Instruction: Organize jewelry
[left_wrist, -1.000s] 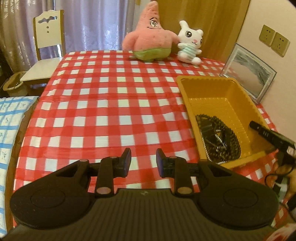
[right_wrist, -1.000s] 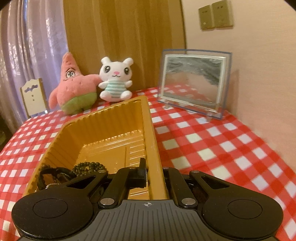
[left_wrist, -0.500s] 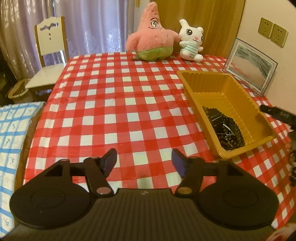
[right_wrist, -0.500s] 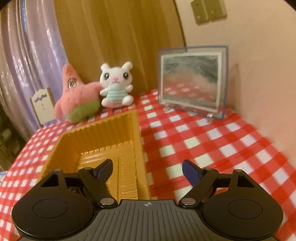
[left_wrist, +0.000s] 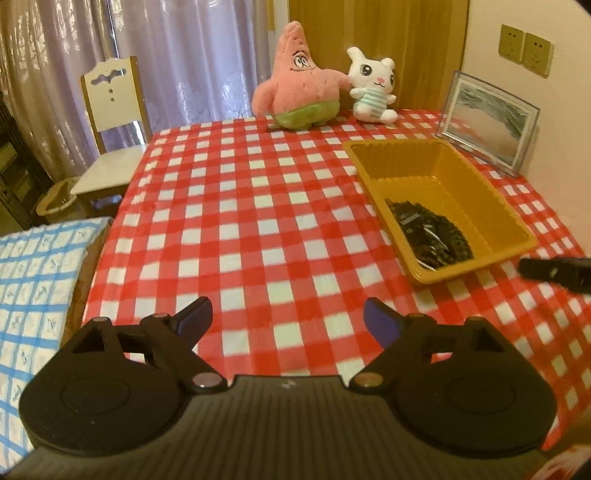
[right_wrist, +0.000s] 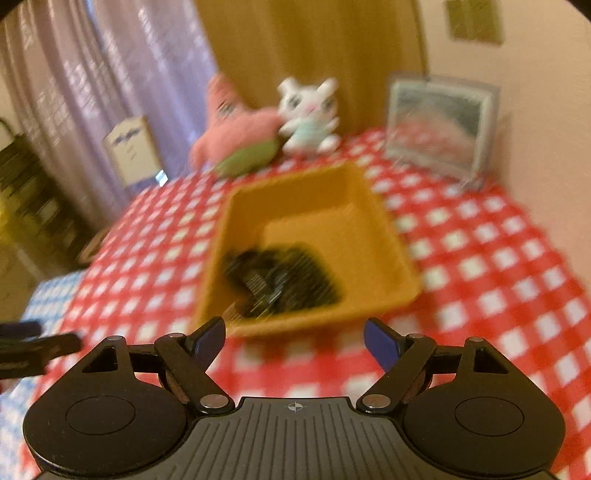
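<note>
Both grippers are spread wide with nothing between the fingers. The left gripper (left_wrist: 287, 320) hangs over the checkered cloth, black plastic arms with dark blue pads at the tips. The right gripper (right_wrist: 294, 341) looks the same, its arms splayed out just short of the tray's near wall.

That tray (left_wrist: 491, 192) is a rectangular tub of thin mustard-yellow plastic, glossy, with ribbed walls and a rolled rim. It sits on the right side of the table (left_wrist: 236, 206), which wears a slick red and white gingham cloth with a few creases in it.

All the jewelry (left_wrist: 428, 236) I can see is piled in the near end of the tray, a dark tangle of small round beads with a couple of thin silvery bits poking out. The right wrist view is pretty smeared, so the jewelry (right_wrist: 277, 278) there is just a black blob. It lies ahead of the right gripper and slightly left of center, inside the tub, apart from the fingers. From the left gripper it's well off to the right and farther back.

At the far edge are a fuzzy pink star plush (left_wrist: 299, 92) and a white bunny plush (left_wrist: 373, 90), touching each other, plus a clear-framed picture (left_wrist: 487, 120) propped near the wall.
</note>
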